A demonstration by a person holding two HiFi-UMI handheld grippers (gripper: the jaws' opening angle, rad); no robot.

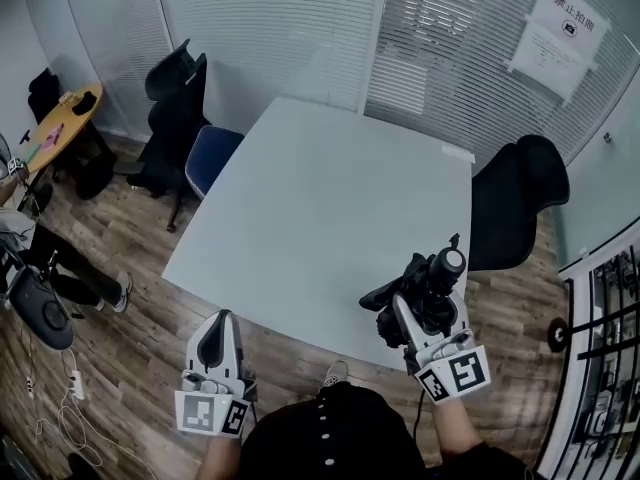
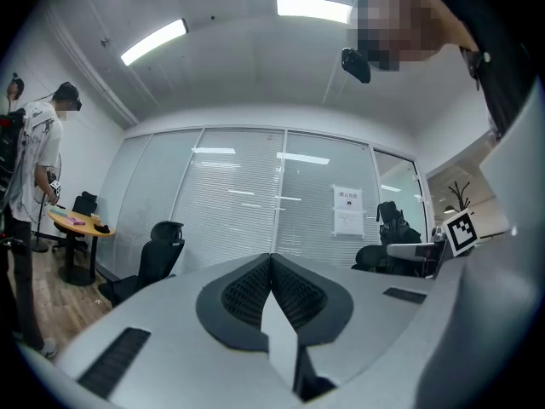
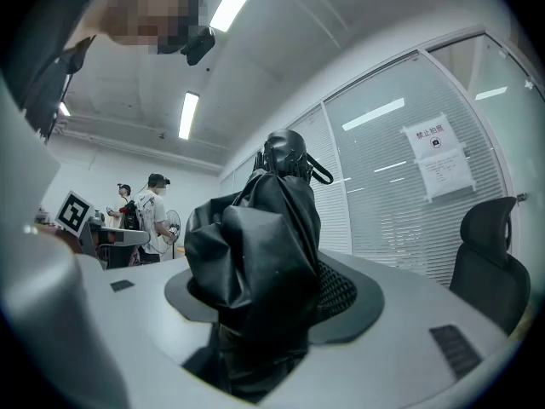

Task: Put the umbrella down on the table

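The right tool (image 1: 430,306) was clamped on the folded black umbrella (image 1: 432,280), its jaws spread wide around the bunched fabric. The bundle was over the desk (image 1: 320,218) just inside the near edge, toward the desk's right-hand corner. Its long axis ran along the tool's own line, out from the jaws toward the far side of the desk, with the rounded handle end and its strap loop (image 3: 317,170) foremost. It looked to be carried level above the desktop, though no view showed the gap beneath it. So the thing to be set down lay straight ahead of the right tool and already in its grasp, and the move probably needed only a lowering onto the surface below. The left tool (image 1: 222,318) was pinched together on nothing and sat off the desk's near edge, over the wooden floor (image 1: 110,338), well apart from the umbrella. The desktop was pale, smooth and bare. A black office chair (image 1: 520,203) stood at the desk's right side and darker chairs (image 1: 175,118) off its left corner. Glass walls with closed blinds (image 1: 300,28) and a paper notice (image 1: 565,23) rose beyond its far end.
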